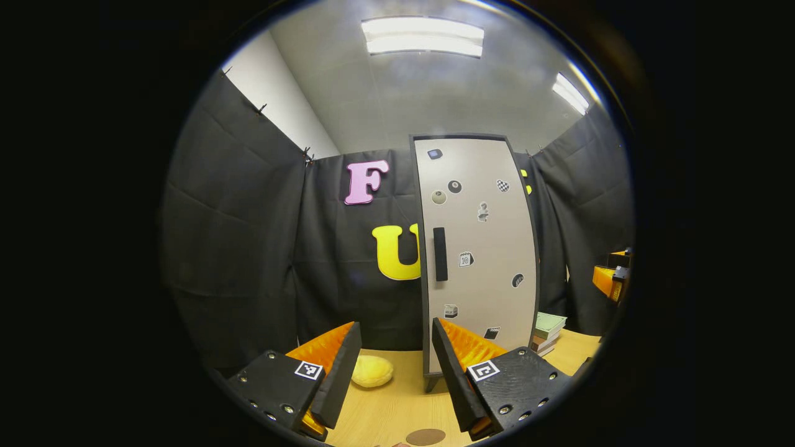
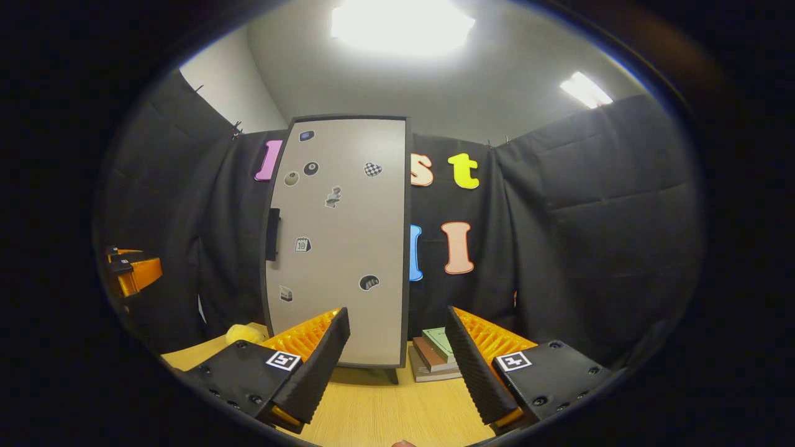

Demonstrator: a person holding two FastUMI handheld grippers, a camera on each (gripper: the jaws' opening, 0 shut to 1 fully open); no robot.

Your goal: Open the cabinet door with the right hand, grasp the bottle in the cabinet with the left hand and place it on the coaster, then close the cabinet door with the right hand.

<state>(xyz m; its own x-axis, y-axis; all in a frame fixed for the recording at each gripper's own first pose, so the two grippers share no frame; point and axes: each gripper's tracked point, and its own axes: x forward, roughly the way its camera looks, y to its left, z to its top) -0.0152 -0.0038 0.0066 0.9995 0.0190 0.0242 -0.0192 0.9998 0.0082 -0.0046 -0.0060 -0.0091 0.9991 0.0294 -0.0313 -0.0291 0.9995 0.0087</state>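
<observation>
Two fingers of your left gripper (image 1: 396, 372) stand wide apart with nothing between them in the left gripper view. Straight ahead and a little to its right stands the cabinet (image 1: 477, 248), door flat shut, its dark vertical handle (image 1: 440, 254) near the door's left edge. A yellow soft lump (image 1: 371, 370) lies on the table (image 1: 397, 410) just beyond the left finger, and the round brown coaster (image 1: 425, 436) sits close below the gap. The bottle is presumably behind the door, so you cannot judge its weight or slipperiness yet; plan to grip its body mid-height.

In the right gripper view, your right gripper (image 2: 397, 357) is equally spread and empty. The cabinet rises ahead, left of its gap, handle at the far left edge; books (image 2: 435, 357) are stacked between the fingers. That handle looks rigid, so pinch it across its narrow width
</observation>
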